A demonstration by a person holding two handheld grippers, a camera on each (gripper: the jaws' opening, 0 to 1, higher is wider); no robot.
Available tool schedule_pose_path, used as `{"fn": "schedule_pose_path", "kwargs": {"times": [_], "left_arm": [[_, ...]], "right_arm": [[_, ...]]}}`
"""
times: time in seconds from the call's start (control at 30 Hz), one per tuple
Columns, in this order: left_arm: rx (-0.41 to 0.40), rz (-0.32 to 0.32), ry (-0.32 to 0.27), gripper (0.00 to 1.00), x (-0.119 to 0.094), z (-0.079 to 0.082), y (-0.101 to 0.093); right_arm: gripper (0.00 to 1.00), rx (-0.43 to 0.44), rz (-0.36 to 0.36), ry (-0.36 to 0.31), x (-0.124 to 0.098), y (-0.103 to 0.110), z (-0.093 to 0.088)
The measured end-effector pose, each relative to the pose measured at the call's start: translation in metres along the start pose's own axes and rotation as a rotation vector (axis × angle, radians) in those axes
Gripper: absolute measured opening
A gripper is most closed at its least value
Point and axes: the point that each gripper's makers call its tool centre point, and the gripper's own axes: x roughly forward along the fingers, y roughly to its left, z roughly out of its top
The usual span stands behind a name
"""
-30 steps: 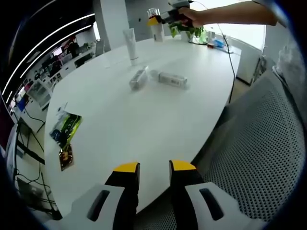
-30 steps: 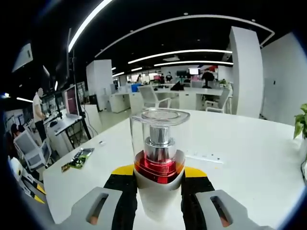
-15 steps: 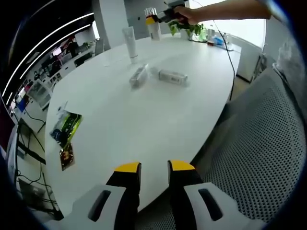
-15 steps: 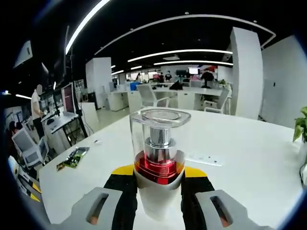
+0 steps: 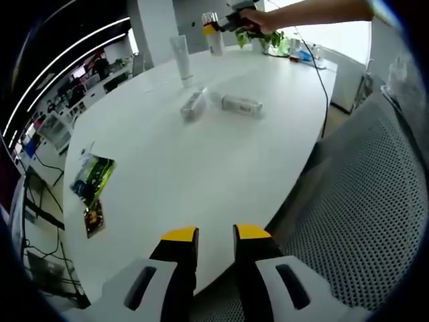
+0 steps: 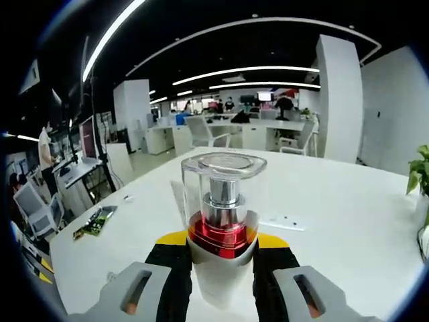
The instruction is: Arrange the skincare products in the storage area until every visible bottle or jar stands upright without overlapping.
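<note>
Two tools: right tool (image 6: pixel 218 251) clamps clear-capped pump bottle (image 6: pixel 222 228); left tool (image 5: pixel 215 235) narrow, empty. Labels unreadable.

The left tongs (image 5: pixel 206 233) hang at the near edge of the white counter (image 5: pixel 201 168), yellow tips slightly apart with nothing between them. Mid-counter, two skincare boxes (image 5: pixel 192 105) (image 5: pixel 242 104) lie flat, side by side. Farther off, a white tube (image 5: pixel 181 57) stands upright. At the far end, the right tongs (image 5: pixel 213 28), in a person's hand (image 5: pixel 251 19), grip a clear-capped bottle (image 5: pixel 213 35). Green packets (image 5: pixel 90 180) lie at the left edge.
</note>
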Motion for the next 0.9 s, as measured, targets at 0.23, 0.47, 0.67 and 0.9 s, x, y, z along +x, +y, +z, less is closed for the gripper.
{"fn": "schedule_pose_path", "kwargs": {"times": [0.23, 0.47, 0.67, 0.9], "left_arm": [[0.001, -0.003, 0.007, 0.16, 0.0, -0.001, 0.0], [0.003, -0.008, 0.016, 0.16, 0.001, -0.003, -0.001], [0.001, -0.007, 0.018, 0.15, 0.001, -0.003, 0.0], [0.001, -0.007, 0.015, 0.15, 0.001, -0.003, 0.0]], "right_arm": [[0.3, 0.0, -0.009, 0.009, 0.005, -0.005, -0.002], [0.3, 0.003, -0.018, 0.014, 0.008, -0.009, -0.004], [0.3, 0.011, -0.029, 0.029, 0.012, -0.014, -0.011], [0.3, 0.004, -0.035, 0.041, 0.015, -0.015, -0.014]]}}
